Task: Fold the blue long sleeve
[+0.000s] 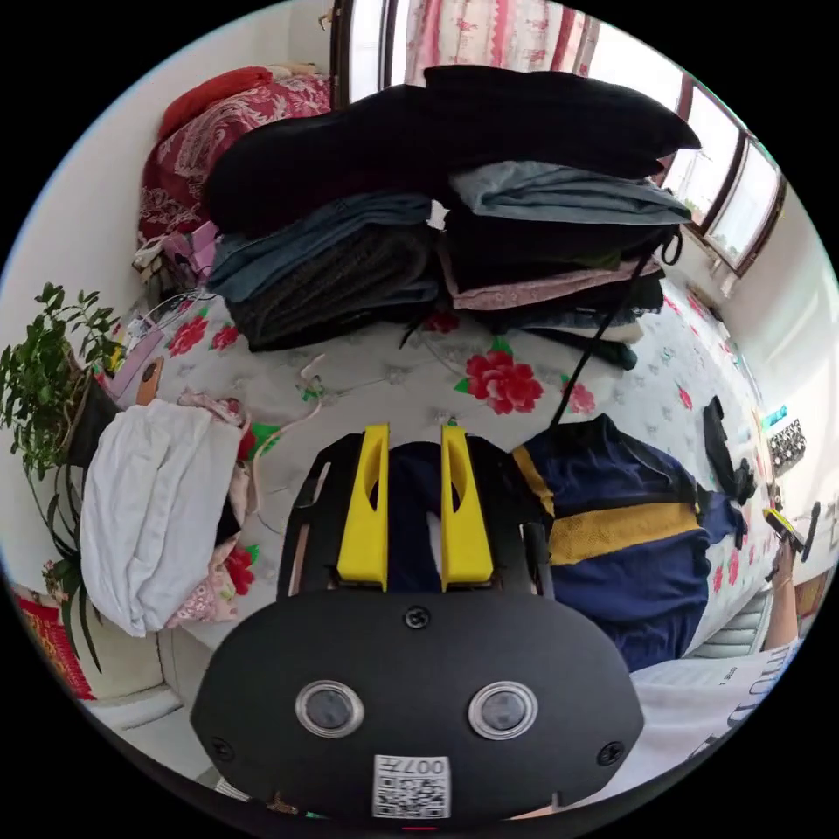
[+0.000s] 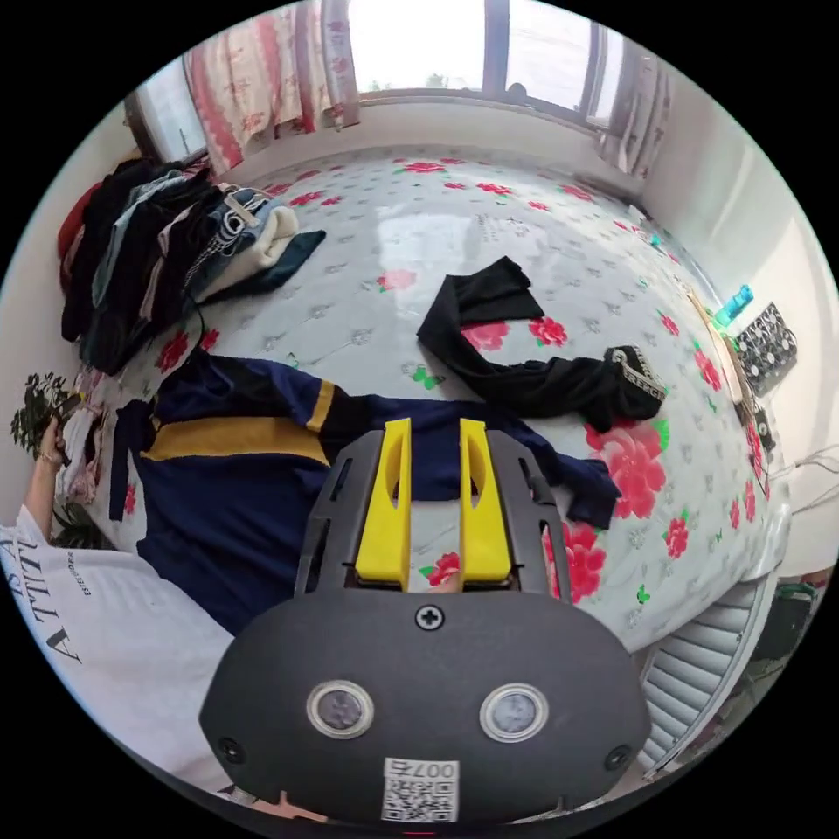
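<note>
Covering most of both views, the bed point(image 2: 489, 218) wears a white sheet printed with red flowers, and it runs up to a window with pink patterned curtains point(image 2: 253, 79) along its far edge. Toward the far left corner of the bed sits a tall pile of folded clothes point(image 1: 454, 210), dark garments on top, with grey-blue and pink layers beneath. Near the front edge lies the blue long sleeve point(image 2: 236, 472), spread fairly flat, navy with a yellow band across the chest; one sleeve stretches along the front edge toward the right gripper point(image 2: 434, 446), its cuff lying just past that gripper. The left gripper point(image 1: 414, 454) hangs at the garment's other side, and navy cloth shows in the gap between its yellow jaws, which stand apart; whether they press on the fabric cannot be told. The right gripper's jaws also stand parted, with the navy sleeve crossing behind their tips and flowered sheet showing between them lower down, so any contact is unclear. A black garment point(image 2: 516, 358) lies crumpled near the middle of the bed, apart from the blue one. A white bundle of cloth point(image 1: 149, 507) rests at the left edge, beside a leafy potted plant point(image 1: 44, 367). A person's white printed shirt point(image 2: 105, 647) shows at the front edge.
</note>
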### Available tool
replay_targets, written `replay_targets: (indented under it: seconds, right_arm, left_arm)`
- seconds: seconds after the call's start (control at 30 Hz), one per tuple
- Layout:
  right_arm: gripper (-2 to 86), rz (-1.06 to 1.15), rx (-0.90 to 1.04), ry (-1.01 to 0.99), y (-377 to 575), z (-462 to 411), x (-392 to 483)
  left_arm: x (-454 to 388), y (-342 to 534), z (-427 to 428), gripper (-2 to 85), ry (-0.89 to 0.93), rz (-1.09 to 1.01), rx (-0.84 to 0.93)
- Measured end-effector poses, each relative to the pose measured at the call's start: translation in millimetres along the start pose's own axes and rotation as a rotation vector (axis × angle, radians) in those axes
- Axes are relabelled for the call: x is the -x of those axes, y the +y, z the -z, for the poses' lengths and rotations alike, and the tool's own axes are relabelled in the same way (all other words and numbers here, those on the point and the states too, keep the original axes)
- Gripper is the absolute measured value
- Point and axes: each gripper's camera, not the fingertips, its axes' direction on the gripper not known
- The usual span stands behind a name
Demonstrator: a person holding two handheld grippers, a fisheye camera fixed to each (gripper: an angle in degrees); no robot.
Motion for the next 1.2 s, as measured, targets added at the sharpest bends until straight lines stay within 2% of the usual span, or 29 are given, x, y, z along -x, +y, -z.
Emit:
replay_targets:
  seconds: [0.07, 0.23, 0.37, 0.43, 0.53, 0.67, 0.8, 0.87, 1.0, 1.2]
  right_arm:
    - [5.5, 0.180, 0.043, -0.109, -24, -39, 64]
    - [5.9, 0.462, 0.158, -0.203, -59, -123, 172]
    - [2.5, 0.561, 0.334, -0.131, -75, -189, 199]
    - [1.4, 0.514, 0.340, -0.071, -93, -193, 183]
    - [0.8, 0.350, 0.238, -0.183, -139, -173, 128]
    - [1.7, 0.156, 0.153, -0.266, -190, -173, 75]
    - [4.1, -0.018, 0.164, -0.248, -188, -187, 46]
    - [5.3, -0.075, 0.095, -0.315, -162, -171, 23]
    - [6.0, -0.036, 0.072, -0.359, -99, -144, 6]
    - [7.9, 0.033, 0.185, -0.312, 54, -106, 6]
  left_arm:
    - [-27, -6, -29, 9.2, 0.078, -0.074, 0.063]
    - [-103, -14, -117, 10.3, 0.148, -0.301, 0.208]
    - [-121, -13, -185, 10.4, 0.076, -0.352, 0.348]
    - [-123, -19, -184, 8.8, 0.004, -0.404, 0.323]
    - [-114, -43, -189, 7.6, 0.009, -0.401, 0.324]
    - [-92, -87, -196, 6.8, 0.060, -0.234, 0.293]
    - [-61, -97, -179, 6.9, 0.160, -0.050, 0.240]
    - [-46, -85, -151, 6.6, 0.173, -0.020, 0.167]
    - [-19, -22, -78, 6.4, 0.194, -0.047, 0.073]
    - [-5, 128, -13, 6.7, 0.205, -0.111, 0.205]
